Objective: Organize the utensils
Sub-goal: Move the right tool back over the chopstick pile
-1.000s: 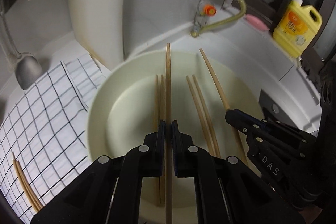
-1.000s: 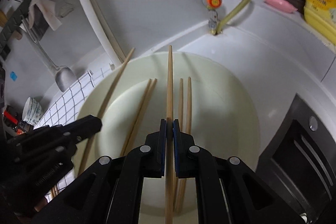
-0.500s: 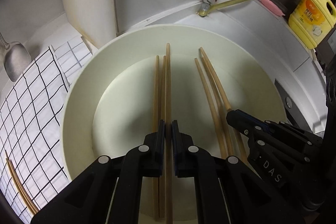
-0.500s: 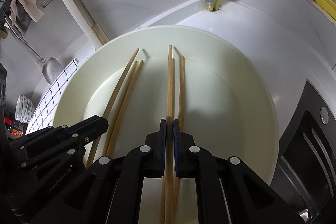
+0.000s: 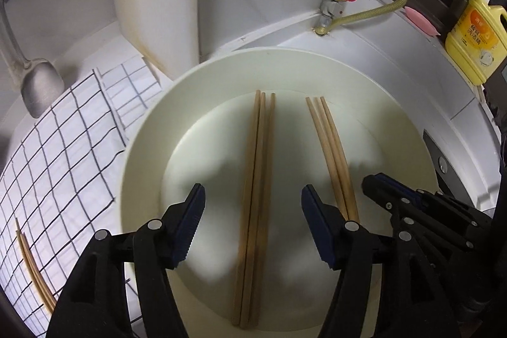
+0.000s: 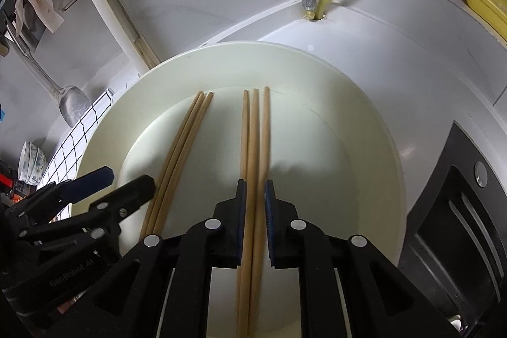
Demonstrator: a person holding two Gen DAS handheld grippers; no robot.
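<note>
Two sets of three wooden chopsticks lie on the floor of a wide cream basin [image 5: 136, 148], their long axes running from six toward twelve o'clock in both wrist views. The left set [image 5: 255, 167] lies side by side directly between the jaws of the left gripper [image 5: 250, 205]; these jaws are spreading and stand well apart, touching no stick. The right set [image 6: 253, 167] lies along the midline of the right gripper [image 6: 253, 205], whose jaws are parting and stand only slightly apart; two sticks run through the narrow gap, while the third appears to pass beneath the right-hand jaw. Whether the pads are clear of the wood cannot be told.

In the left wrist view the right gripper sits at four o'clock and its set at two o'clock; in the right wrist view the left gripper appears at eight o'clock. Each hand is therefore nearest its own set.

The release appears in hand. A further pair of chopsticks [image 5: 33, 271] lies on a checked cloth [image 5: 60, 167] at eight o'clock of the left view, nearer the left hand, and probably remains to be gathered.

Surroundings: a white counter [image 5: 396, 59], a gas valve with a yellow hose [image 5: 374, 11] at one o'clock, a yellow detergent bottle [image 5: 475, 43], a hanging metal ladle [image 5: 41, 87] at ten o'clock, and a dark hob [image 6: 459, 211] at four o'clock.
</note>
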